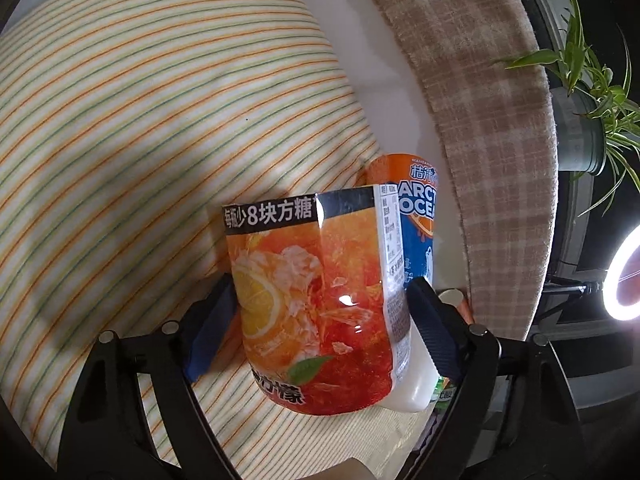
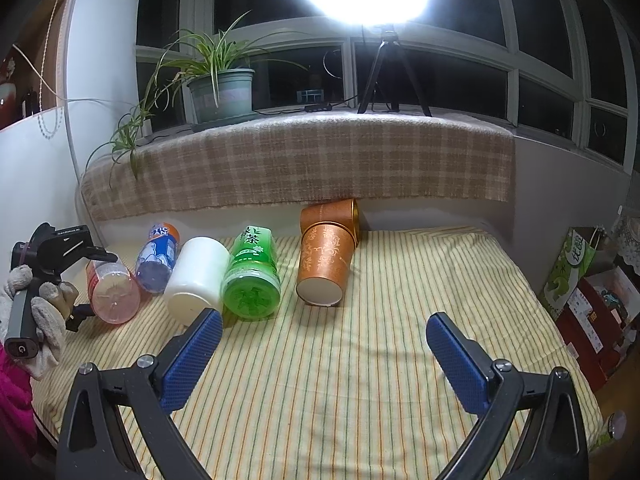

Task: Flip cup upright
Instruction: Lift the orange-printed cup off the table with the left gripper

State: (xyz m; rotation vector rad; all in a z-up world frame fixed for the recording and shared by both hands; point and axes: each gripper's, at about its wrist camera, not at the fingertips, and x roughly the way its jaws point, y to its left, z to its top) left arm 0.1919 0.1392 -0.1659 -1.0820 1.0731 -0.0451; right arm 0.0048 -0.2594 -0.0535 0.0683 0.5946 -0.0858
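The left gripper (image 1: 320, 320) clamps the lying red cup (image 1: 316, 304), while the right gripper (image 2: 324, 354) hovers wide open over the striped bed (image 2: 360, 360).

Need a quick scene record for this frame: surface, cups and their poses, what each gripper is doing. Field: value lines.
surface: striped cloth
cups_on_side: red cup, blue cup, white cup, green cup, brown cup, all lying in a row
behind_row: second brown container, tipped over
left gripper: closed around the red cup, at the row's left end
right gripper: jaws wide apart, holding nothing, in front of the row
upright_cups: none visible
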